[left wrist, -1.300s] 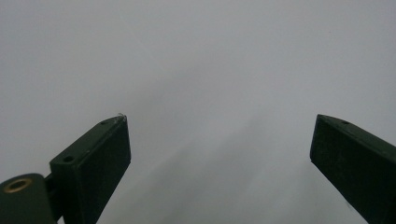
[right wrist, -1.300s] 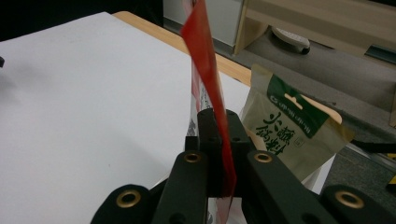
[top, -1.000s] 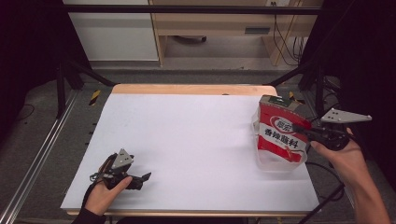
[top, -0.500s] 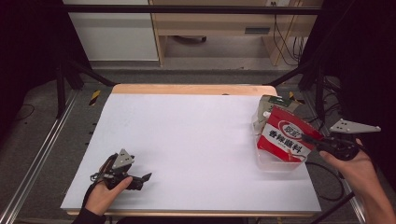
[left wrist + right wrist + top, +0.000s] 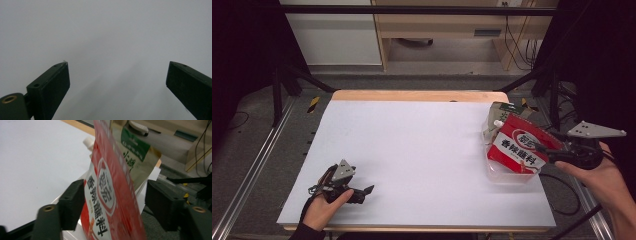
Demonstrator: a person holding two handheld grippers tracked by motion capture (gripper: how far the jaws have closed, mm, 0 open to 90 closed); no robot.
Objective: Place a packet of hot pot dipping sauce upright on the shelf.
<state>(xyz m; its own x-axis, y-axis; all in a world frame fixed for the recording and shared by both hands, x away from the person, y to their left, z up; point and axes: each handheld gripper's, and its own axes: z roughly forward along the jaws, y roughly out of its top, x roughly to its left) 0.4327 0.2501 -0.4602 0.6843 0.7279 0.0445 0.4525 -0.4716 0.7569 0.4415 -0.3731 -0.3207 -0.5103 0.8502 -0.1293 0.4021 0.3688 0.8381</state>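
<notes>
Two pouches sit in one clear tray — a red pouch and a green-and-tan pouch. The red pouch leans, long side up, spout toward the table's far side. The right gripper gapes around it without squeezing — the left gripper gapes wide, empty.

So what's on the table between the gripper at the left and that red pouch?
Nothing: the high view shows bare white table between the left gripper and the red pouch.

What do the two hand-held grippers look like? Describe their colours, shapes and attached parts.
Each claw has two black, blocky, wedge-shaped jaws with small screw holes and a brass fitting at the base. The left claw and right claw each carry a grey three-cornered plate on top. A black cable trails from the right one. A dark sleeve covers the left wrist.
</notes>
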